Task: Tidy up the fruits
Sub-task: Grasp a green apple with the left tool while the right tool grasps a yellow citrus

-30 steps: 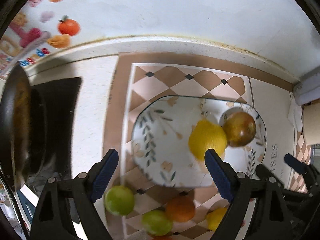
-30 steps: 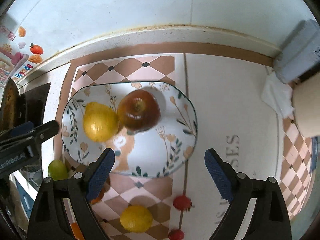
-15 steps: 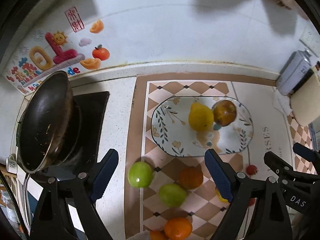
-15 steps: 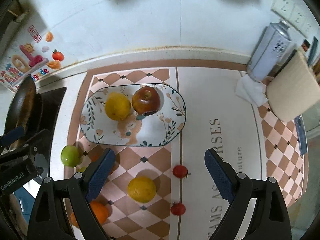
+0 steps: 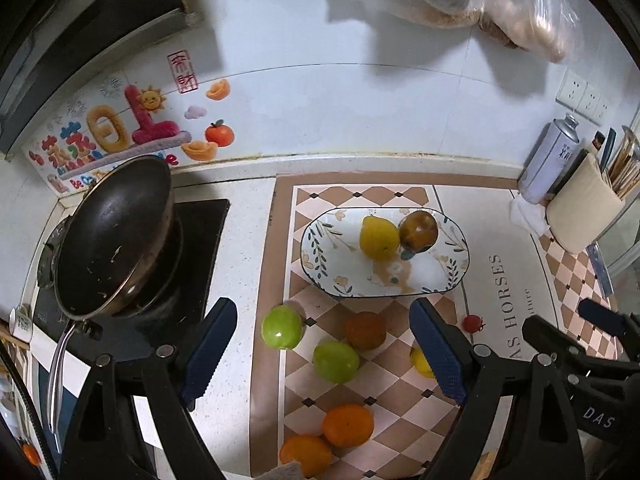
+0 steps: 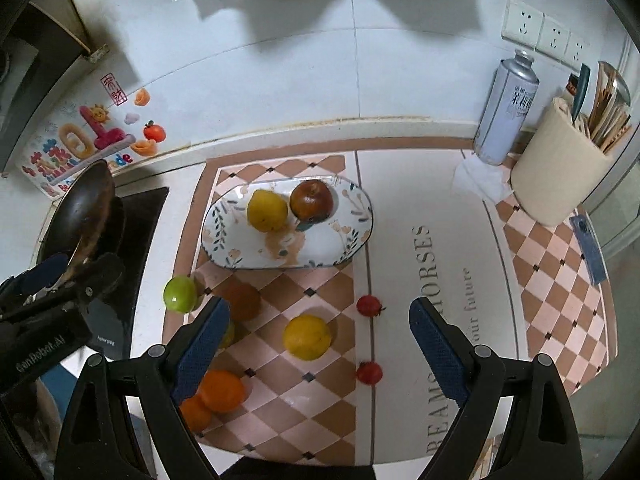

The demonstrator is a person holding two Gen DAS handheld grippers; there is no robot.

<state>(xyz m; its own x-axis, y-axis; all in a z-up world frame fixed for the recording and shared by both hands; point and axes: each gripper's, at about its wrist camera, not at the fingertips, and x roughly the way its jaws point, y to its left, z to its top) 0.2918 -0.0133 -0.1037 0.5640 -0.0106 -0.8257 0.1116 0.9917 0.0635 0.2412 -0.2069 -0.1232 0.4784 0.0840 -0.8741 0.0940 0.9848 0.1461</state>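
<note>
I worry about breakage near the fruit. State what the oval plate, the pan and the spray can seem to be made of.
Oval plate: likely glazed ceramic, glossy white with painted leaves. Pan: dark metal, apparently worn, scuffed inside, thin metal handle. Spray can: probably painted metal, smooth cylinder with a domed silvery top.

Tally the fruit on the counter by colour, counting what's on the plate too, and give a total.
Yellow fruits: 2
Green fruits: 2
Orange fruits: 3
Dark red apple: 1
Small red tomatoes: 2
Total: 10
</note>
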